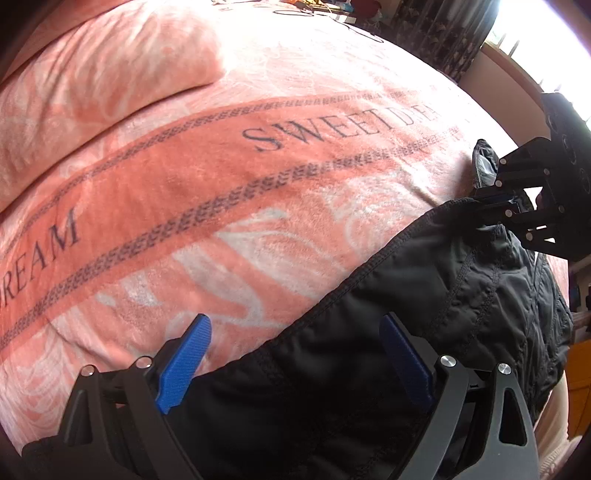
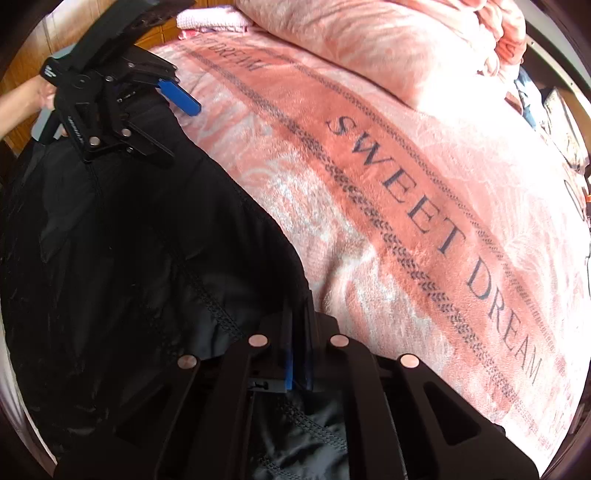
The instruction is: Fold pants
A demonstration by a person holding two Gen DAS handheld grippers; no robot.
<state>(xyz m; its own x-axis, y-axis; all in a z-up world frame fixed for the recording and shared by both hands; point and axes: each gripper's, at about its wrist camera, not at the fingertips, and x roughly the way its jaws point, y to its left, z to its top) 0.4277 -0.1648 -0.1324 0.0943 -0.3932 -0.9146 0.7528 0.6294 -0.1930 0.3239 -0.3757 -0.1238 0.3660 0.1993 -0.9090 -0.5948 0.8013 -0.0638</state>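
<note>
Black pants lie on a pink blanket, with stitched seams showing. My left gripper is open and hovers low over the pants' near edge. Its left blue pad is above the blanket and its right pad above the black fabric. At the right of this view my right gripper pinches the pants' far edge. In the right wrist view the right gripper is shut on a fold of the pants. The left gripper stands open at the top left, held by a hand.
The pink "SWEET DREAM" blanket covers the bed. A bunched pink quilt lies at its far side. Clutter sits along the right edge of the bed. A dark curtain and a bright window stand beyond, and wooden furniture is at the left.
</note>
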